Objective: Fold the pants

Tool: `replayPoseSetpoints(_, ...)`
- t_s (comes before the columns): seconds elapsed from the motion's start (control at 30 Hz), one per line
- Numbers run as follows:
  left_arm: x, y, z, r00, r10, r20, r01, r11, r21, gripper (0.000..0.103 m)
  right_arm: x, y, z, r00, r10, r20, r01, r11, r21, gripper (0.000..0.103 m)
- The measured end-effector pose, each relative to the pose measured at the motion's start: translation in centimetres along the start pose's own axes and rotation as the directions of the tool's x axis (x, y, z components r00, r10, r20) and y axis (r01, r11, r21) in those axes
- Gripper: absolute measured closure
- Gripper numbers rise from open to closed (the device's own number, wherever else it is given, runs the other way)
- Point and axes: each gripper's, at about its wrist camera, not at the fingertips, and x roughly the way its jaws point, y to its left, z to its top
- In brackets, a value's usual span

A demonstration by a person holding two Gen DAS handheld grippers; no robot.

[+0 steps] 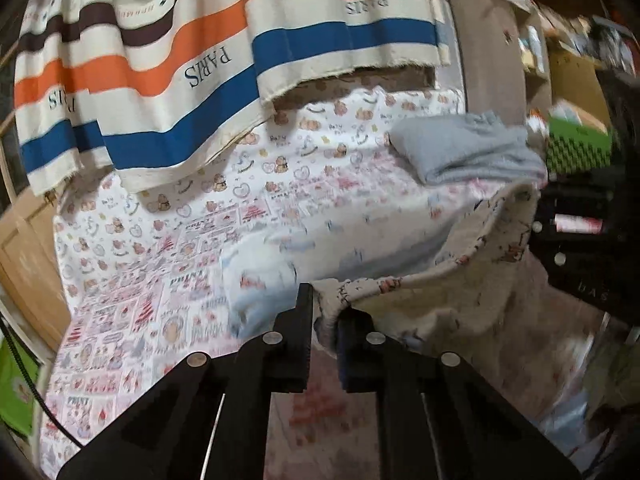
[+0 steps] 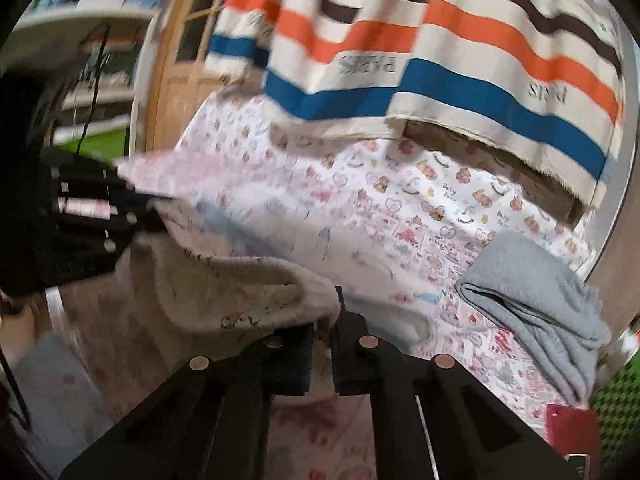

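The pants (image 1: pixel 436 300) are cream fleece with small printed figures and a fuzzy inside. They hang between my two grippers above the patterned bed sheet (image 1: pixel 168 248). My left gripper (image 1: pixel 326 316) is shut on one edge of the pants. In the right wrist view my right gripper (image 2: pixel 326 320) is shut on the other edge of the pants (image 2: pixel 240 292). The left gripper (image 2: pixel 132 208) shows there at the left, holding the far end of the raised cloth.
A folded grey garment (image 1: pixel 468 148) lies at the far right of the bed, and also shows in the right wrist view (image 2: pixel 536 304). A striped "PARIS" cloth (image 1: pixel 224 60) hangs over the back. A wooden door (image 2: pixel 176 68) and cluttered shelves (image 1: pixel 568 40) flank the bed.
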Motion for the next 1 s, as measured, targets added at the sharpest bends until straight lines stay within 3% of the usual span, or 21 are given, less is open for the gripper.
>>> replayPoseSetpoints(0.2,3.3,2.2,4.9,0.996,-0.079,-0.039,0.075,0.993,-0.094,0.093,2.6,-3.5,3.0,0.999,0.037,-0.008,-0.035,0.99,0.138,0.096)
replayPoseSetpoints(0.37,7.8,4.2,7.4,0.986,-0.117,-0.121,0.093,0.977,-0.192,0.093,7.0,-7.9,4.7,0.988,0.126,-0.085,-0.093,0.943,0.32,0.096)
replayPoseSetpoints(0.57,13.8,5.8,7.7,0.955,-0.158,-0.251,0.086,0.957,-0.276,0.093,12.8,-11.6,3.6,0.957,0.196,-0.214,-0.077,0.881,0.466,0.096)
replayPoseSetpoints(0.67,14.6,5.8,7.2,0.945,-0.188,-0.268,0.106,0.95,-0.292,0.093,13.6,-11.8,2.6,0.946,0.197,-0.257,-0.052,0.876,0.48,0.096)
replayPoseSetpoints(0.73,14.4,5.6,7.1,0.946,-0.195,-0.259,0.118,0.951,-0.285,0.093,12.5,-11.6,2.3,0.956,0.168,-0.238,-0.043,0.89,0.453,0.095)
replayPoseSetpoints(0.77,14.3,5.6,7.1,0.947,-0.191,-0.256,0.117,0.953,-0.278,0.093,11.4,-11.2,2.3,0.967,0.126,-0.22,-0.024,0.91,0.414,0.089)
replayPoseSetpoints(0.8,14.2,5.6,7.1,0.948,-0.19,-0.256,0.116,0.953,-0.279,0.093,10.4,-10.6,2.4,0.976,0.072,-0.207,0.009,0.931,0.365,0.073)
replayPoseSetpoints(0.87,14.4,5.8,7.3,0.945,-0.202,-0.257,0.125,0.95,-0.287,0.093,8.9,-10.2,2.6,0.982,-0.025,-0.187,0.084,0.945,0.316,0.057)
replayPoseSetpoints(0.93,14.6,5.9,7.4,0.944,-0.199,-0.265,0.118,0.949,-0.293,0.091,8.0,-10.4,2.9,0.983,-0.049,-0.18,0.106,0.939,0.327,0.057)
replayPoseSetpoints(1.0,14.6,6.1,7.4,0.944,-0.206,-0.259,0.126,0.947,-0.296,0.089,7.2,-10.7,3.1,0.986,0.034,-0.161,0.03,0.924,0.381,0.057)
